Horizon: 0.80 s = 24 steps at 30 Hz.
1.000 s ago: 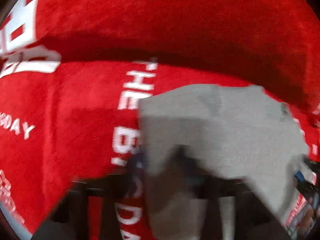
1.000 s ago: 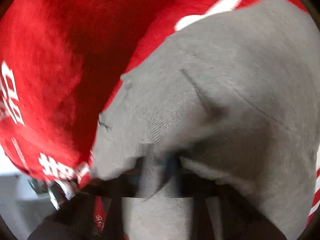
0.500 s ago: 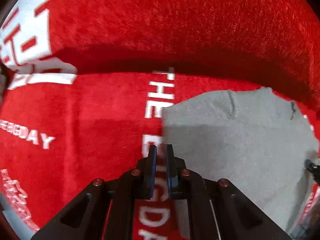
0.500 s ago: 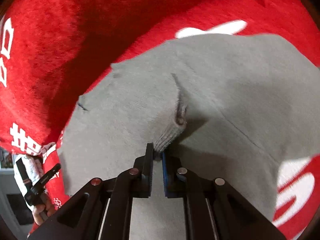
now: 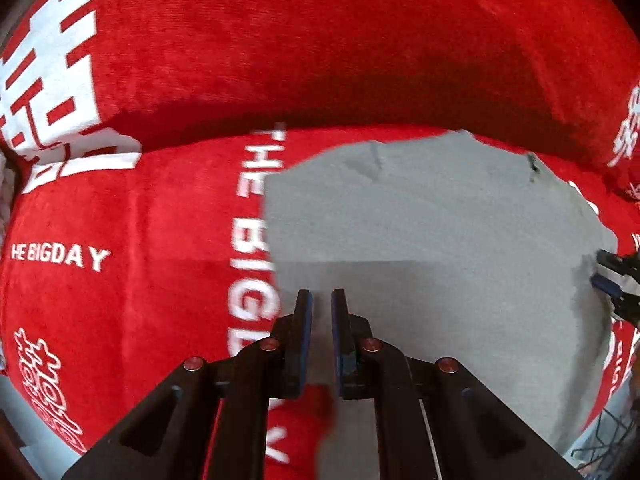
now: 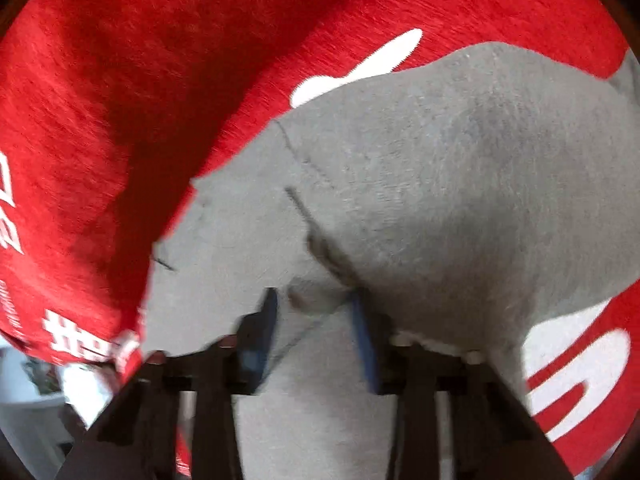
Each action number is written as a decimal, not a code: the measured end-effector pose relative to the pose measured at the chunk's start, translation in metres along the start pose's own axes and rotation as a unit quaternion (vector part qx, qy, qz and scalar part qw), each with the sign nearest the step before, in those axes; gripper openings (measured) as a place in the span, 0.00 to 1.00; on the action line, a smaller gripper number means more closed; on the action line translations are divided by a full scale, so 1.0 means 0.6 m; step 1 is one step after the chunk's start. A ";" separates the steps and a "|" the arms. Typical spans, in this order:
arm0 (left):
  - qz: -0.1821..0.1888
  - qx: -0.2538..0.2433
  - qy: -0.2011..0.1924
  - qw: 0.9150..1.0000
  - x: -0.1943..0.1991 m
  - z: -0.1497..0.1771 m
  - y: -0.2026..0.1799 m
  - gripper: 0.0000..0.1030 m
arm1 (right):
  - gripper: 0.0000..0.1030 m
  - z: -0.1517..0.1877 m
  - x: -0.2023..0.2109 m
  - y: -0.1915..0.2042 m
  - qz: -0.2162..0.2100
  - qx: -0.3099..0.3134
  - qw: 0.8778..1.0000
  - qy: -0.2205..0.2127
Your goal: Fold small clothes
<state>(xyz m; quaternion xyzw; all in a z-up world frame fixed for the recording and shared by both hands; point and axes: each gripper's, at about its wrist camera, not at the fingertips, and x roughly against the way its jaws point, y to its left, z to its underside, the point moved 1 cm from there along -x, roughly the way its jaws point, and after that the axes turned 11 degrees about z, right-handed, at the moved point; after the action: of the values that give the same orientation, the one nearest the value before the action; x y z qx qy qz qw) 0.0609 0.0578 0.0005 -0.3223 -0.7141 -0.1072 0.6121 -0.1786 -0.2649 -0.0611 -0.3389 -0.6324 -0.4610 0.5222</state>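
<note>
A small grey garment [image 5: 432,232] lies spread flat on a red sofa seat [image 5: 132,264]. My left gripper [image 5: 321,300] hovers at the garment's near left edge; its jaws stand a narrow gap apart with nothing between them. In the right wrist view the grey garment [image 6: 440,168] fills the centre, with a raised fold of cloth in the middle. My right gripper [image 6: 314,304] is open, its blue-padded fingers [image 6: 362,328] either side of the fold's near end, not pinching it. The right gripper also shows at the right edge of the left wrist view [image 5: 618,280].
The red sofa cover carries white lettering [image 5: 60,256] and large white characters [image 5: 56,92]. The sofa backrest [image 5: 340,40] rises right behind the garment. A pale floor and clutter show past the seat's edge [image 6: 36,376].
Both grippers have let go of the grey garment. The right jaws opened wide from being shut on a fold. The left gripper shifted right over the garment's edge, and its jaws parted a little.
</note>
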 end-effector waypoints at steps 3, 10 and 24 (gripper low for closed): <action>0.003 0.002 0.010 1.000 -0.004 0.016 -0.047 0.11 | 0.15 0.005 0.010 0.002 0.030 0.032 0.999 0.002; -0.009 -0.013 0.037 0.999 -0.021 0.048 -0.137 0.11 | 0.33 0.033 0.038 -0.039 -0.007 0.030 0.999 0.018; -0.035 -0.002 0.077 0.996 -0.051 0.062 -0.241 0.53 | 0.76 0.061 0.058 -0.062 -0.053 0.059 0.995 0.055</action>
<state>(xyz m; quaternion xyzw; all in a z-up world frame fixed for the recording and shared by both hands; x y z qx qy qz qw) -0.0534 -0.0434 -0.0018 -0.2893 -0.6757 -0.1538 0.6603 -0.2327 -0.2454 -0.0366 -0.2476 -0.6458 -0.4675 0.5505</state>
